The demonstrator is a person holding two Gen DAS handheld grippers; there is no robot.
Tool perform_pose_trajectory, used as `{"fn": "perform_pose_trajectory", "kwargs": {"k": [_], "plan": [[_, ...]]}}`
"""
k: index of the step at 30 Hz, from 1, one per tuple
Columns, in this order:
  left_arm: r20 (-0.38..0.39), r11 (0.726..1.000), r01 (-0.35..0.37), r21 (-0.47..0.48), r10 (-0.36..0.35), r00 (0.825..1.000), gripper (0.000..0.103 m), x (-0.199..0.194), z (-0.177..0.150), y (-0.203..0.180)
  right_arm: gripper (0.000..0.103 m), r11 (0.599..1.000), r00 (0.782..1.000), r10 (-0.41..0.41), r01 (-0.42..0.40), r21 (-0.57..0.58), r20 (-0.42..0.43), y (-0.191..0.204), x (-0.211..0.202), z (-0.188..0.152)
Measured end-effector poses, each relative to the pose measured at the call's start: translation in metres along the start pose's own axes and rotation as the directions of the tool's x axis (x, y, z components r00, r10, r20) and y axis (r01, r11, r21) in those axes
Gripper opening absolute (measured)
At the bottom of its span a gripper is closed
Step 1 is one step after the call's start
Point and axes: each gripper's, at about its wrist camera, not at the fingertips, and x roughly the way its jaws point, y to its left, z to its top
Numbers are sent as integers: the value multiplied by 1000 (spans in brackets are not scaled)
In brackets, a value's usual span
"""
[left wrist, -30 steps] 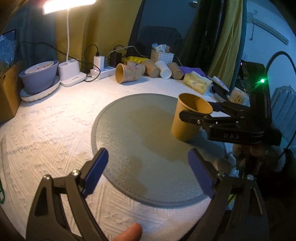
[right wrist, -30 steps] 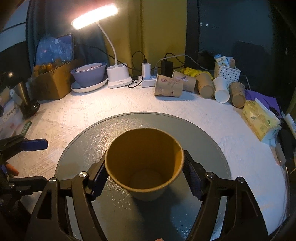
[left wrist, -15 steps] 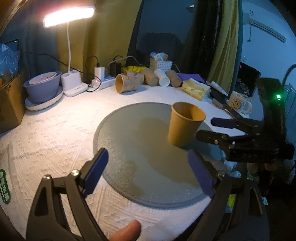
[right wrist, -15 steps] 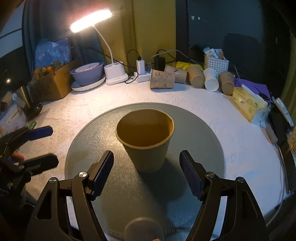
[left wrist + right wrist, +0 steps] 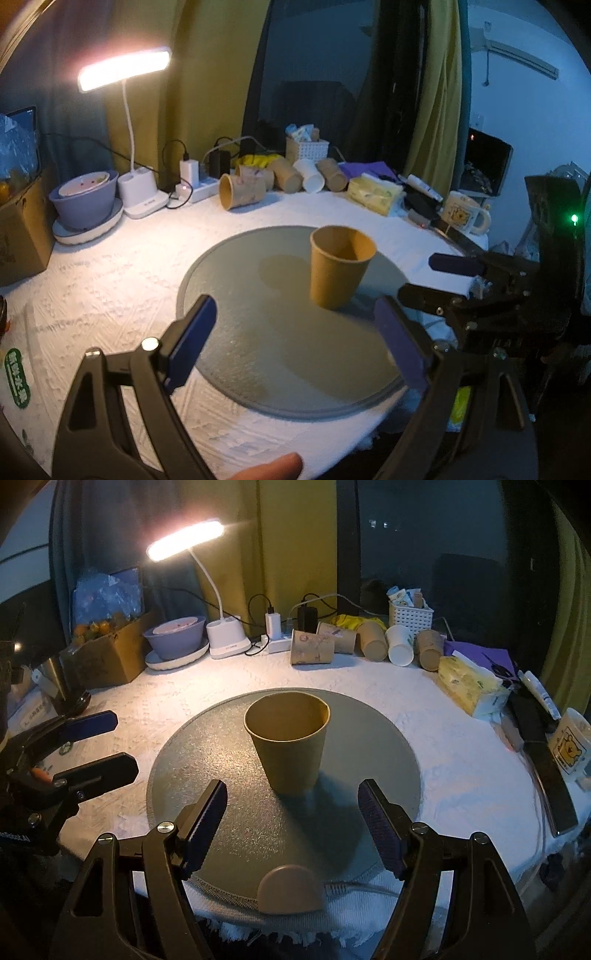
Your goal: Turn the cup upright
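A brown paper cup [image 5: 286, 747] stands upright, mouth up, on the round grey mat [image 5: 207, 760]; it also shows in the left wrist view [image 5: 338, 267]. My right gripper [image 5: 293, 821] is open and empty, drawn back a short way in front of the cup, and shows at the right in the left wrist view [image 5: 436, 277]. My left gripper [image 5: 295, 339] is open and empty, over the mat's near edge, left of the cup; it shows at the left in the right wrist view [image 5: 107, 742].
Several paper cups [image 5: 314, 650] lie on their sides at the back by a white basket [image 5: 410, 614]. A lamp [image 5: 225, 642], a bowl [image 5: 175, 637], a cardboard box [image 5: 110, 657], a tissue pack [image 5: 469, 683] and a mug [image 5: 570, 744] ring the mat.
My right gripper has opened, let go of the cup and drawn back from it. The cup now stands alone on the mat. My left gripper has pulled back a little.
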Motion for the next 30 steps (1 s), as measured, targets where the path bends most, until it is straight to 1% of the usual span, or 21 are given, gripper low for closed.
{"fn": "perform_pose_trajectory", "kwargs": {"k": [3,9,14,22,23,24,25,30], "plan": [[21,1000,22,1,-22,1000,89,-6,3,-7,76,1000,1000,-13,13,7,22,0,-12,1],[64,999,41,29,-43,997,89,-18,9,-22,76,1000,996,-28,27,12,85,-3,-38,5],[103,998,38,41,-43,994,89,-29,12,-31,76,999,991,-35,34,11,127,-5,-55,8],[149,998,30,48,-36,988,89,-42,22,-34,76,999,977,-50,51,-2,207,-5,-84,13],[152,999,27,45,-34,988,90,-43,24,-33,76,999,975,-51,52,3,218,-6,-87,14],[154,999,26,42,-32,988,94,-44,26,-33,76,999,973,-53,53,6,225,-8,-90,15],[159,999,28,36,-33,987,95,-45,27,-32,76,998,971,-56,56,7,232,-8,-91,15],[188,999,35,39,-42,981,95,-52,34,-32,76,997,959,-73,74,8,273,-11,-106,20]]}}
